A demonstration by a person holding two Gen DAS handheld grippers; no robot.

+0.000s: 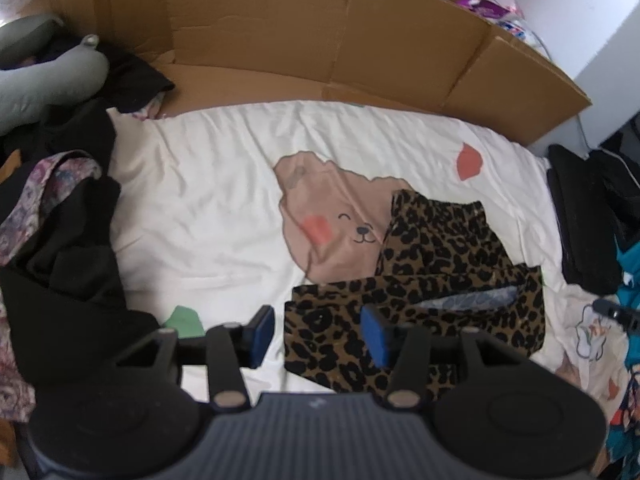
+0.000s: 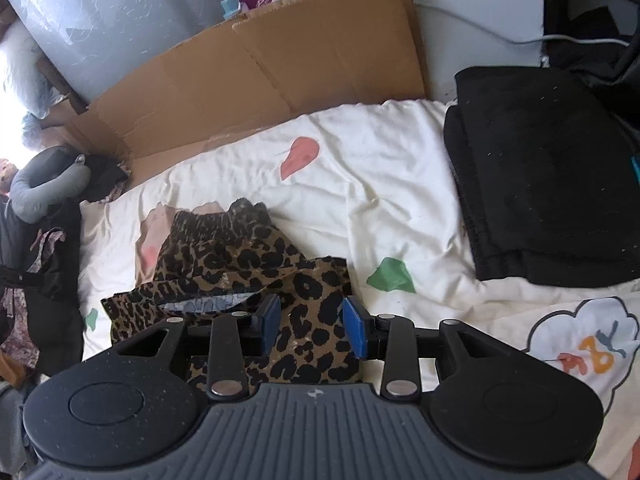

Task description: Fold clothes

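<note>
A leopard-print garment lies partly folded on the white bedsheet with a bear print. My left gripper is open and empty, just above the garment's near left corner. In the right wrist view the same garment lies bunched, its elastic waistband at the far end. My right gripper is open, its blue pads on either side of the garment's near edge, holding nothing.
A flattened cardboard box stands along the far side of the bed. A pile of unfolded dark and floral clothes lies at the left. A stack of folded black clothes sits at the right. A grey neck pillow lies far left.
</note>
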